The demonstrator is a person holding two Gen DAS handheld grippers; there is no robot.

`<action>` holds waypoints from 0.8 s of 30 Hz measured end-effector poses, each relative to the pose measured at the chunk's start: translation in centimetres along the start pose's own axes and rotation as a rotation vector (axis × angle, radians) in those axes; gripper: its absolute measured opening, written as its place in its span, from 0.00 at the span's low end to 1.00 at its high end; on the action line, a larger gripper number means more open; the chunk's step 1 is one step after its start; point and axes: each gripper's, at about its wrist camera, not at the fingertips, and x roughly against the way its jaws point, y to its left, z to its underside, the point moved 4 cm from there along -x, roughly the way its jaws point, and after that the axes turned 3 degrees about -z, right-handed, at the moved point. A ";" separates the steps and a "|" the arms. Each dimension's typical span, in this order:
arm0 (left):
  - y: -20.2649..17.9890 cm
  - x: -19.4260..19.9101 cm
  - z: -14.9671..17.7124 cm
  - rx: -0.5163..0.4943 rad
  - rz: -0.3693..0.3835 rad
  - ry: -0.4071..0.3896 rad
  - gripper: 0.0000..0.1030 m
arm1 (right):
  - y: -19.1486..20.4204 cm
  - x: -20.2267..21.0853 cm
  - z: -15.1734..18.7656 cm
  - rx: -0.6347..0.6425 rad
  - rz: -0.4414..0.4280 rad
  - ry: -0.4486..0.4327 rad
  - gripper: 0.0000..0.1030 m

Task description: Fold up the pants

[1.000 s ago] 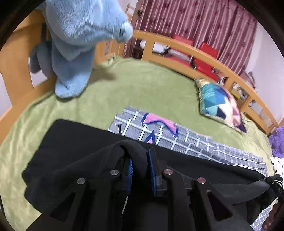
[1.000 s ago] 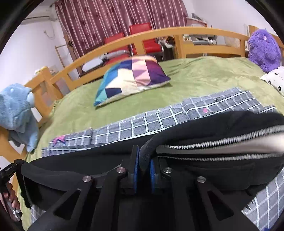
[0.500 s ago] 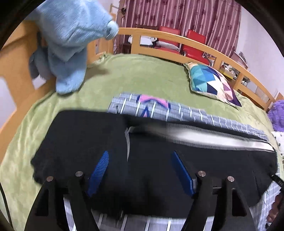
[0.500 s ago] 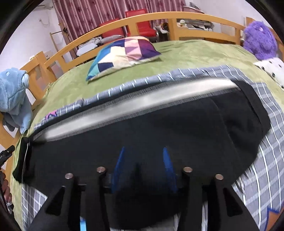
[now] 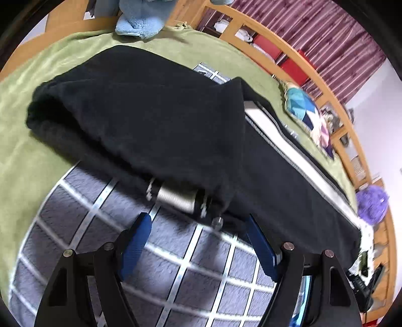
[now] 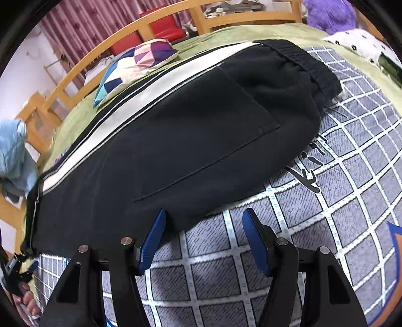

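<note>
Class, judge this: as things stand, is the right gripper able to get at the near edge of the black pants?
Probably yes. The right gripper is open just short of the black pants, whose near edge lies flat on the checked blanket, with nothing between.

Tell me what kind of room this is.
Most likely a bedroom. The black pants lie on a checked blanket over a green-covered bed with a curved wooden rail, a patchwork pillow and a purple plush toy at its edge.

No legible text anywhere.
</note>
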 end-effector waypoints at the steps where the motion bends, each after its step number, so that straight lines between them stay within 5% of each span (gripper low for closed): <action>1: -0.1 -0.4 -0.2 0.007 0.011 -0.008 0.74 | -0.2 -0.2 -0.2 -0.018 -0.011 -0.008 0.61; 10: -0.8 -3.0 -3.3 0.128 0.018 -0.021 0.72 | 0.5 -3.0 -2.8 -0.084 -0.033 -0.053 0.64; 12: -0.8 -3.4 -3.7 0.145 0.007 -0.022 0.65 | 0.7 -3.7 -3.6 -0.093 -0.028 -0.063 0.64; 13: -0.9 -3.6 -3.9 0.150 -0.010 -0.022 0.60 | 0.9 -4.1 -4.1 -0.102 -0.031 -0.070 0.61; 16: -0.8 -3.7 -4.3 0.152 -0.035 -0.025 0.33 | 0.9 -4.6 -5.4 -0.110 0.035 -0.088 0.14; 19: -1.1 -2.7 -4.8 0.108 -0.045 -0.034 0.23 | 0.7 -2.9 -6.2 -0.138 -0.020 -0.140 0.09; 24: -2.3 1.6 -5.3 0.046 -0.037 -0.079 0.20 | 1.2 1.3 -7.0 -0.169 -0.095 -0.180 0.08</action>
